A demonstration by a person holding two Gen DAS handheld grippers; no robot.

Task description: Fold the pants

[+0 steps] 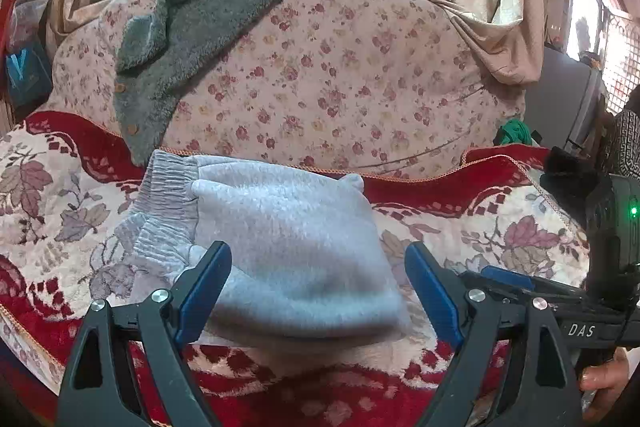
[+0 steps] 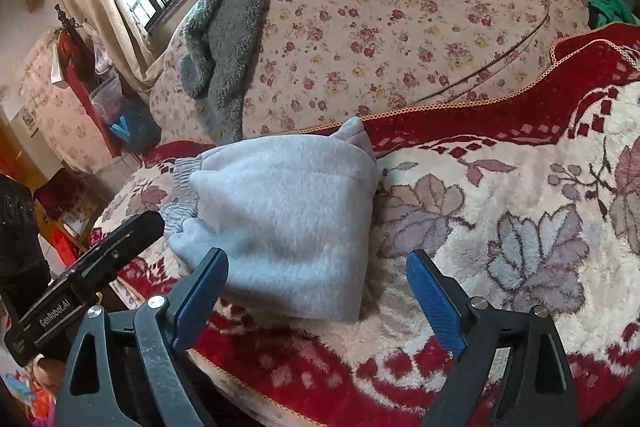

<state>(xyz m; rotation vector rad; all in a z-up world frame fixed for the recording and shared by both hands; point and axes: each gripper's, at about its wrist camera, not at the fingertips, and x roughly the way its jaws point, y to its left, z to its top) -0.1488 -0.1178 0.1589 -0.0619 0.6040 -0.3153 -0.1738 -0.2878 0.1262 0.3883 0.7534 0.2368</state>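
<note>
Pants (image 1: 288,247), light grey fleece, lie as a compact folded bundle on the red floral blanket (image 1: 60,195), with the elastic cuffs (image 1: 168,187) showing at the bundle's 10 o'clock edge in the left wrist view. The left gripper (image 1: 318,291) has its jaws spread wide and holds nothing; the right gripper (image 2: 316,291) is likewise spread and empty, with the bundle between and just ahead of its fingers. Judged from this layout, folding appears nearly complete. For any remaining tidy-up, pinch both layers at an edge together, keep tension low, and square the cuffs against the fold. A clear plastic tub (image 2: 106,95) stands at 9 o'clock in the right wrist view; its contents cannot be determined.
</note>
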